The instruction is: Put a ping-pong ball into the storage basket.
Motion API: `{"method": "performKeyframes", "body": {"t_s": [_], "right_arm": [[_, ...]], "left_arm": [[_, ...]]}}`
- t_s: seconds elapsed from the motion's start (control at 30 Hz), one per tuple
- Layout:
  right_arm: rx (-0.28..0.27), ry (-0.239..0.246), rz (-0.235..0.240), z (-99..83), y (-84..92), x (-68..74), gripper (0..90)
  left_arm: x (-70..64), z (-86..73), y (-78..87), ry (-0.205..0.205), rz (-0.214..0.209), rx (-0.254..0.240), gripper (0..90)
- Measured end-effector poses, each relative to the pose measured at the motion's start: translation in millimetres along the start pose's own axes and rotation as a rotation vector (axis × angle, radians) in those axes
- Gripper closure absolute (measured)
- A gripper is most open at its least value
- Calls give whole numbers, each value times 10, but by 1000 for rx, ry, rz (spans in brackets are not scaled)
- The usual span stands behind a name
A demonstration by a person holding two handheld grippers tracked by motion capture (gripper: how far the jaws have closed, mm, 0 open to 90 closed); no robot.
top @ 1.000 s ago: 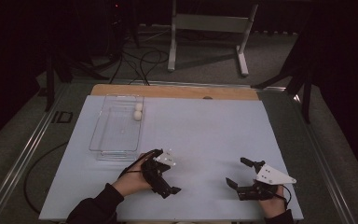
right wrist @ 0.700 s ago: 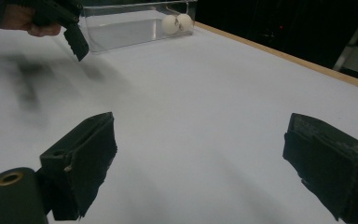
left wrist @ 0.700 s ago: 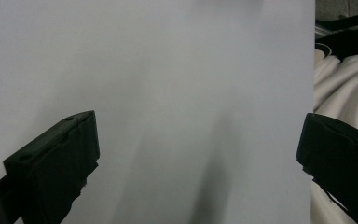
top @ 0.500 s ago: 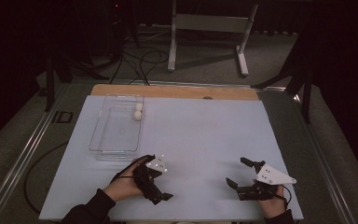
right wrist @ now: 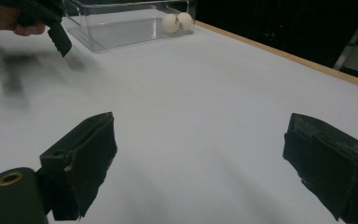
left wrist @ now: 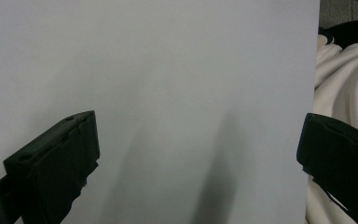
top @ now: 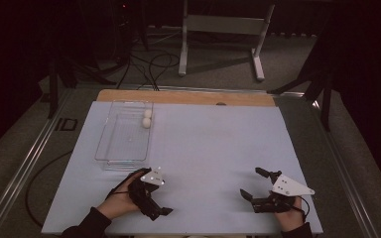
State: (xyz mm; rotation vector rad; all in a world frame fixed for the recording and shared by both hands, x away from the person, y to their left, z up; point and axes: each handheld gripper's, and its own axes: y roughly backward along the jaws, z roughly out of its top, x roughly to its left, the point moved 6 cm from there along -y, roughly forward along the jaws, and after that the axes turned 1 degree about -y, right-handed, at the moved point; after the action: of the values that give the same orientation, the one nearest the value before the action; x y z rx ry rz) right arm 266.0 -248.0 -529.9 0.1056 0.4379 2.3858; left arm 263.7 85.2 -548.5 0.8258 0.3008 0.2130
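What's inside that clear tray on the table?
Two white balls sit side by side at the far end of the tray. The rest of its floor looks bare; nothing covers it.

2 balls (top: 147,118) in tray's (top: 110,153) far end.
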Motion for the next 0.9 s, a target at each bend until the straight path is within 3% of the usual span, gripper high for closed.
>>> {"method": "performKeyframes", "body": {"t_s": [0.37, 0.7, 0.9], "right_arm": [[2, 1, 1, -5, -2, -3, 92], [5, -4, 3, -8, -2, -1, 92], [5, -4, 5, -9, -4, 0, 92]], "left_arm": [[54, -177, 168, 40, 13, -52, 4], [104, -241, 256, 83, 19, -108, 4], [136, -284, 297, 89, 24, -144, 4]]}}
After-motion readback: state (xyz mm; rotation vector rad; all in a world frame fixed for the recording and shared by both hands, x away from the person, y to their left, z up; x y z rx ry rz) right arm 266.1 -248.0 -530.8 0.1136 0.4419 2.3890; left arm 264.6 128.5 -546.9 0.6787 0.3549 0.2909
